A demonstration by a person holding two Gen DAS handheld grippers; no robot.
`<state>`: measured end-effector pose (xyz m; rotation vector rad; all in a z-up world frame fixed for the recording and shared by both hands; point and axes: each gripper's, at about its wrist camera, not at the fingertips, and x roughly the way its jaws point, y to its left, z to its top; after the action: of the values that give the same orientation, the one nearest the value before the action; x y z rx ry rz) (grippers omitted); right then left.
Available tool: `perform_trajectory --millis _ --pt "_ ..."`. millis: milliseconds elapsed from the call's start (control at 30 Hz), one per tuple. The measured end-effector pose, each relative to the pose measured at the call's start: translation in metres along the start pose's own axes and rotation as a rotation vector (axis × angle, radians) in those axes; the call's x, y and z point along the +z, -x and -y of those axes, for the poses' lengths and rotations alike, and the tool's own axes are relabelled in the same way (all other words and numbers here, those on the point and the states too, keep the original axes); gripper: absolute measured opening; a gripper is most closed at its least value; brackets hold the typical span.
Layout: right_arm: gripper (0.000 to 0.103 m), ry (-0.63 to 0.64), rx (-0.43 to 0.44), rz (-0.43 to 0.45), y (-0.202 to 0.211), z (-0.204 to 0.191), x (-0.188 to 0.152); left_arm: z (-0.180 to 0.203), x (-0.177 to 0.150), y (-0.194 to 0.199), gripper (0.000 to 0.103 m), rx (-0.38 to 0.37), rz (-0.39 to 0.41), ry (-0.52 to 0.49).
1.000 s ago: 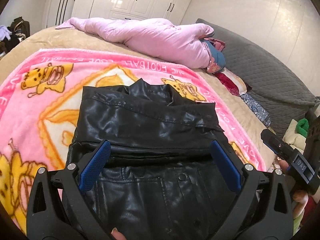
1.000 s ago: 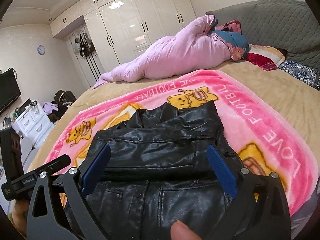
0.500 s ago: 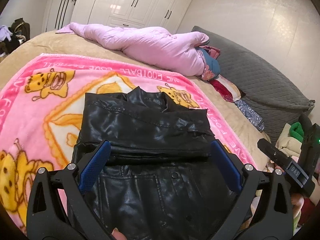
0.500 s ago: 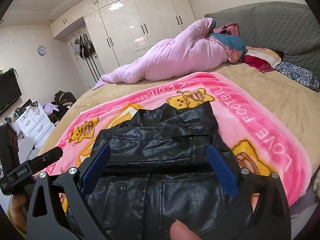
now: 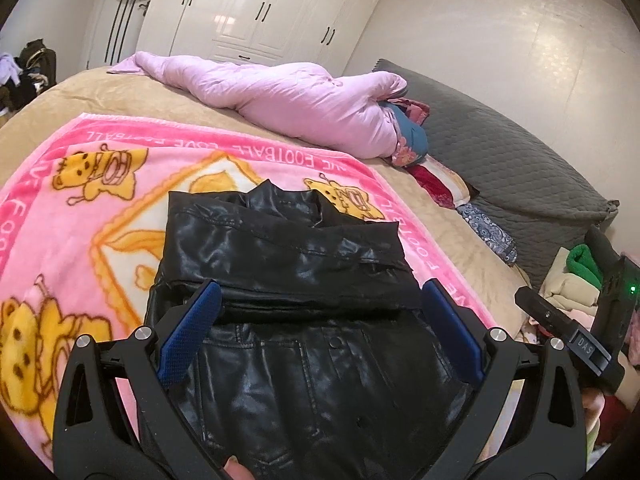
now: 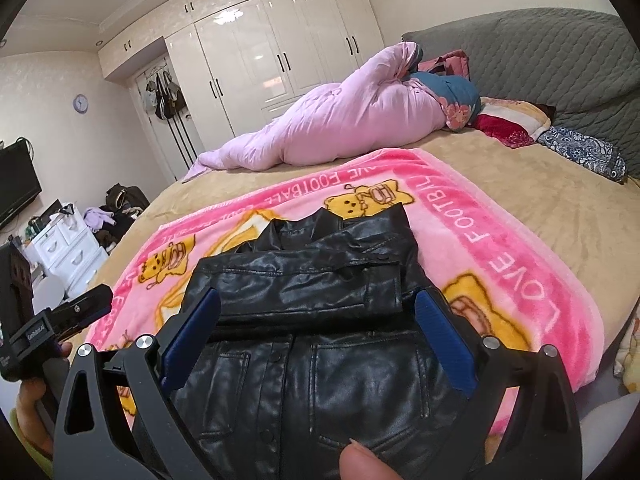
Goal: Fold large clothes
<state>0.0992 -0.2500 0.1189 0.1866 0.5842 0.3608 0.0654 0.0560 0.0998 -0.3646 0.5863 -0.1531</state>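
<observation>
Black leather jacket (image 5: 296,304), partly folded, upper part doubled over the lower, flat on pink cartoon blanket (image 5: 80,208) spread over bed (image 6: 540,208). Left gripper (image 5: 318,332) spread wide, holding nothing, above jacket's fold line. Right gripper (image 6: 316,330) likewise spread wide, holding nothing, over same fold. Pink quilt (image 5: 288,108) bundled at 12 o'clock beyond blanket; grey headboard (image 5: 500,160) at 2 o'clock; white wardrobe (image 6: 276,56) behind.

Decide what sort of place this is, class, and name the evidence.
Most likely a home bedroom: a large bed with a grey padded headboard, white built-in wardrobes, and a rolled pink duvet.
</observation>
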Motion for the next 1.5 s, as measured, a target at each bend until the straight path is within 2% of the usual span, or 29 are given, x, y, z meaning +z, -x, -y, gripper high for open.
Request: perform_trajectory --millis 433,733,833,1200,1500 --pt "0.098 0.029 0.024 -0.061 0.012 0.009 -0.021 -0.005 -0.016 0.019 0.094 0.034 -0.021 -0.02" --pt "0.098 0.05 -0.011 -0.145 0.01 0.033 -0.053 -0.031 -0.041 0.02 0.094 0.093 -0.079 0.001" --pt "0.098 0.033 -0.023 -0.169 0.01 0.046 -0.063 -0.035 -0.048 0.021 0.094 0.126 -0.089 -0.014" --pt "0.098 0.019 -0.055 -0.232 0.01 0.078 -0.089 -0.047 -0.078 0.019 0.094 0.176 -0.156 -0.043" --pt "0.098 0.031 -0.08 -0.311 0.0 0.099 -0.118 -0.083 -0.11 0.022 0.094 0.273 -0.224 -0.007"
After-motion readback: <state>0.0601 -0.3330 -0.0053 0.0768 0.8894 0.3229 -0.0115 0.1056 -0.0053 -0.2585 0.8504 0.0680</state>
